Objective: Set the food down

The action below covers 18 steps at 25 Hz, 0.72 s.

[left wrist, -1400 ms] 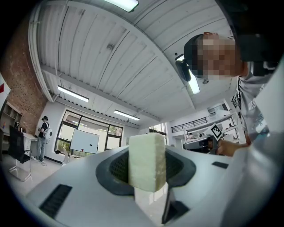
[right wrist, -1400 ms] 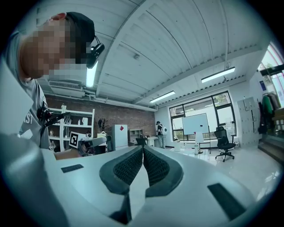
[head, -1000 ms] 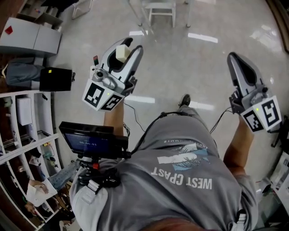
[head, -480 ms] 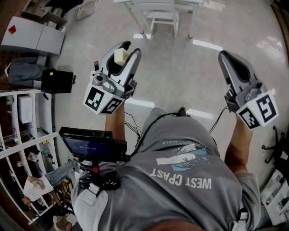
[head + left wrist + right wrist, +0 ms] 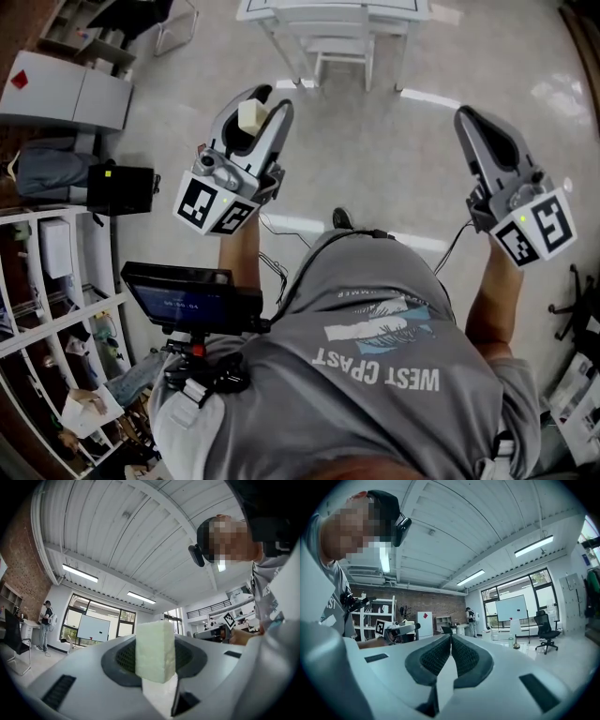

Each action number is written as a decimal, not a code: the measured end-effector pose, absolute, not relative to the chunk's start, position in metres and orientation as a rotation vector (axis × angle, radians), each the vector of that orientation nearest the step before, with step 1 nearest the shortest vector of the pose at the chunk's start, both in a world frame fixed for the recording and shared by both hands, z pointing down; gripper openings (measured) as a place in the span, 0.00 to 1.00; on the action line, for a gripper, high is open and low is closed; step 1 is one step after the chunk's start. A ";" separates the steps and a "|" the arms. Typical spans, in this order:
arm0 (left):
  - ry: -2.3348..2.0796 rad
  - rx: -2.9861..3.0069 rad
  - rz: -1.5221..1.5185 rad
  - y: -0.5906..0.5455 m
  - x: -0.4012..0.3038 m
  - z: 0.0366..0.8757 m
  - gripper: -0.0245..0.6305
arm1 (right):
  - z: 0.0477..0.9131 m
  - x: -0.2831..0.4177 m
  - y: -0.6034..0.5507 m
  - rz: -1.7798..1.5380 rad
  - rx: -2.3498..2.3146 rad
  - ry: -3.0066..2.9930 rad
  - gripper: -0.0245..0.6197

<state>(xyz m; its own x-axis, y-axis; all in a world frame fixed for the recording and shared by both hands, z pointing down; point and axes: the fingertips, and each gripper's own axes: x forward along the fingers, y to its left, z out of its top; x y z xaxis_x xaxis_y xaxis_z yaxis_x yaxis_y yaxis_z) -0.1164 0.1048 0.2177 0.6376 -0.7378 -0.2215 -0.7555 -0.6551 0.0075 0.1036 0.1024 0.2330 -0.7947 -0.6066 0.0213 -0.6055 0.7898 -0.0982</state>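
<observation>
Upper left of frame: left gripper (image 5: 265,98) clamps pale food block (image 5: 249,115); right gripper (image 5: 472,117) closed, empty. Advisable: carry level, release only once seated.

Food block (image 5: 155,651) matt, grainy; left gripper (image 5: 271,97) smooth plastic; floor (image 5: 394,159) glossy.

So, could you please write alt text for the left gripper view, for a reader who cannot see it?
A pale food block is clamped between the left gripper's jaws, seen close up. Behind it are a ribbed ceiling, strip lights, a whiteboard before windows, and a person standing far left.
</observation>
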 end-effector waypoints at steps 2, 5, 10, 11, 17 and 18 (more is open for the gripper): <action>1.250 -2.772 0.315 0.093 -0.131 0.216 0.27 | 0.231 0.088 0.091 -0.156 -1.016 2.954 0.05; 1.228 -2.778 0.319 0.072 -0.153 0.215 0.27 | 0.230 0.067 0.072 -0.150 -1.037 2.945 0.05; 1.193 -2.799 0.337 0.035 -0.179 0.220 0.27 | 0.232 0.042 0.040 -0.145 -1.087 2.935 0.05; 1.189 -2.804 0.340 0.027 -0.184 0.221 0.27 | 0.231 0.037 0.034 -0.144 -1.093 2.937 0.05; 1.182 -2.840 0.355 -0.022 -0.187 0.227 0.27 | 0.231 0.032 -0.009 -0.162 -1.122 2.954 0.05; 1.186 -2.842 0.351 -0.033 -0.185 0.230 0.27 | 0.233 0.035 -0.020 -0.167 -1.121 2.955 0.05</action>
